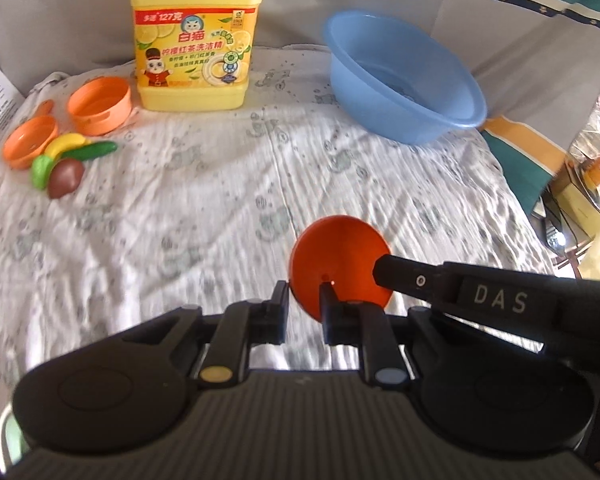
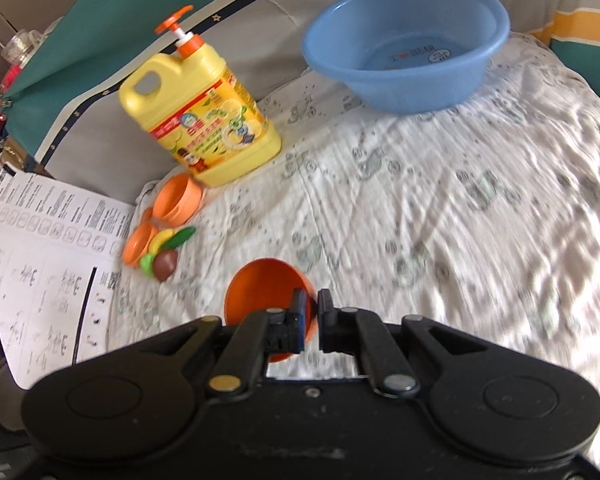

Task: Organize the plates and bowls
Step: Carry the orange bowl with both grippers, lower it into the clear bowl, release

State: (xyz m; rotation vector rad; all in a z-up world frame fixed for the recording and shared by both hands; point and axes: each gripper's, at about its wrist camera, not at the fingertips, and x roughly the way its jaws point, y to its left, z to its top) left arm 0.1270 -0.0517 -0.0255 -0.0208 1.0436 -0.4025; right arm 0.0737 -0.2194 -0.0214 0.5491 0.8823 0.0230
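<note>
A small orange toy bowl [image 2: 266,288] is held tilted above the patterned cloth. My right gripper [image 2: 309,306] is shut on its rim, one finger inside and one outside. In the left wrist view the same bowl [image 1: 336,252] shows its underside, with a right gripper finger [image 1: 400,274] coming in from the right. My left gripper [image 1: 305,294] is open; the bowl's lower edge sits just in front of its fingertips, and I cannot tell whether it touches. A blue basin [image 1: 404,76] [image 2: 408,40] stands at the far right of the cloth.
A yellow detergent jug [image 1: 196,36] [image 2: 204,120] stands at the back. Two orange toy cups [image 1: 100,104] and toy fruit [image 1: 66,164] lie at the far left. A printed sheet [image 2: 40,264] lies left of the cloth. Bedding surrounds the cloth.
</note>
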